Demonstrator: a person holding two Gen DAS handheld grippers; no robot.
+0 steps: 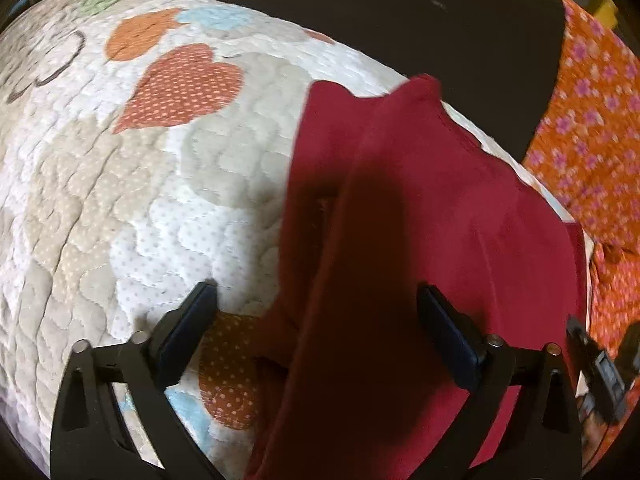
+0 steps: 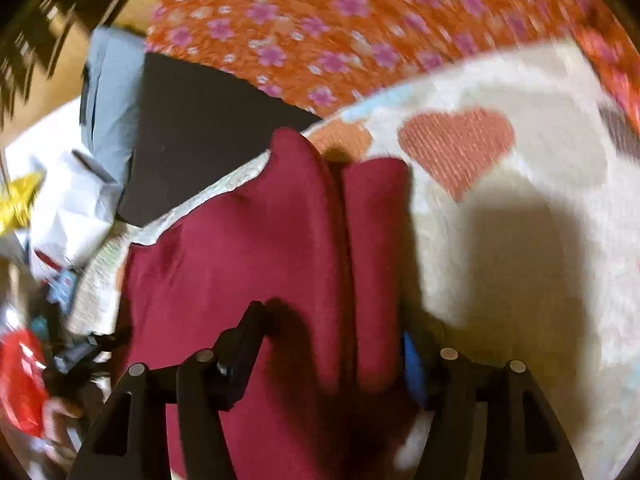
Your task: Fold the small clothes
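The red garment [image 1: 420,208] lies folded lengthwise near the quilt [image 1: 120,200] edge beside the dark board [image 1: 400,20]. Left tongs [image 1: 316,336] and right tongs [image 2: 332,344] both stand open astride it, gripping nothing. Risk: a pad snagging the top layer on withdrawal would undo the fold.

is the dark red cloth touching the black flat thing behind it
Cannot tell. In the left wrist view the dark red cloth overlaps the black flat thing's edge, but contact isn't visible.

A white quilt [image 1: 120,200] with heart patches fills the left of the frame. An orange flowered cloth [image 1: 592,128] lies at right, a dark flat panel [image 1: 400,20] along the top. Light throws hard shadows.
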